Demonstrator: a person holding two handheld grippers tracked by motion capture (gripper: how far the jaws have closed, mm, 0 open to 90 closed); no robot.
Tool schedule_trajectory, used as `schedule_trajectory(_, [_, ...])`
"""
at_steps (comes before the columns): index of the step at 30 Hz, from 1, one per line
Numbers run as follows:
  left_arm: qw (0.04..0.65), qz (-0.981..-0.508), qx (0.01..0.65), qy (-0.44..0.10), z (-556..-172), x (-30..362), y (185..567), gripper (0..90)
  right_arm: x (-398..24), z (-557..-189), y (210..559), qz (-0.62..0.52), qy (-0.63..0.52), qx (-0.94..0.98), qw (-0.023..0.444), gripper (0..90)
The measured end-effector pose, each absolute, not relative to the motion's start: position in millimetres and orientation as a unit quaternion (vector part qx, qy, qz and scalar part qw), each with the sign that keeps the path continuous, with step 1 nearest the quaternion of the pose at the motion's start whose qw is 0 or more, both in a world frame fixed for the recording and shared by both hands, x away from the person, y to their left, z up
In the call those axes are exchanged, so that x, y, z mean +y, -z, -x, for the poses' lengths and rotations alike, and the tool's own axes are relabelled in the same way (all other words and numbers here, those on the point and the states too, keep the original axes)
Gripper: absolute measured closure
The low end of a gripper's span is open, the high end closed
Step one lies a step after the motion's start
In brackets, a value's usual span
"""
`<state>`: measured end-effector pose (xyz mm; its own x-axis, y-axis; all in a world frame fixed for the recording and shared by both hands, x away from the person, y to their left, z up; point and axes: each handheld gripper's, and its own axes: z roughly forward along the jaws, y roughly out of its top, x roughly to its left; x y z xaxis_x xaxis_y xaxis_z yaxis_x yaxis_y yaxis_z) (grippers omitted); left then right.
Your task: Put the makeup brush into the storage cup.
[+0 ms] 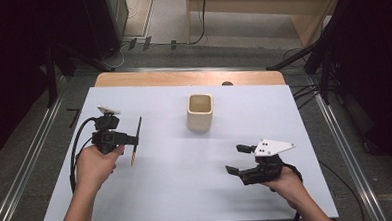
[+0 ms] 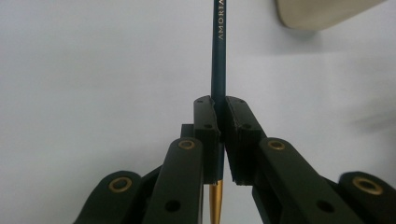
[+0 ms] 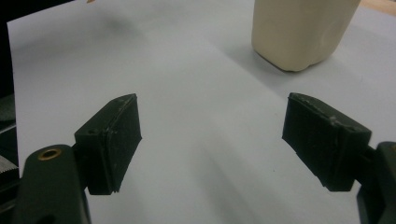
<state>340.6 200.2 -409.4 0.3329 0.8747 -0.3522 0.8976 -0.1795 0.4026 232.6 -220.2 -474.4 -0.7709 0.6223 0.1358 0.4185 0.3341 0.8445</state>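
One slim dark-teal pencil point(image 1: 137, 141), clamped upright-ish in the left gripper point(image 1: 134, 139), sat left of the cream square ceramic cup point(image 1: 200, 112), nearer than the empty, open right gripper point(image 1: 236, 160).

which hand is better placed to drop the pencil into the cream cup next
Left. The left tool is shut on the pencil, with the cup standing just beyond it. The right tool is open, holding nothing.
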Motion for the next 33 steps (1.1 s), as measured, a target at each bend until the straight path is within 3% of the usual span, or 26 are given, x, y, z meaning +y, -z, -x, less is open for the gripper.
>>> schedule_trajectory(15, [0.295,-0.832,0.467,0.044,-354,184,405,84.3,-211,-243,469,-0.321,-0.493,0.803,0.097,18.7])
schedule_trajectory(22, [0.303,-0.856,0.418,0.032,-351,173,404,84.3,-208,-248,468,-0.327,-0.477,0.809,0.105,20.0])
schedule_trajectory(33, [0.296,-0.888,0.349,0.036,-337,144,401,84.3,-202,-252,463,-0.312,-0.481,0.816,0.079,20.3])
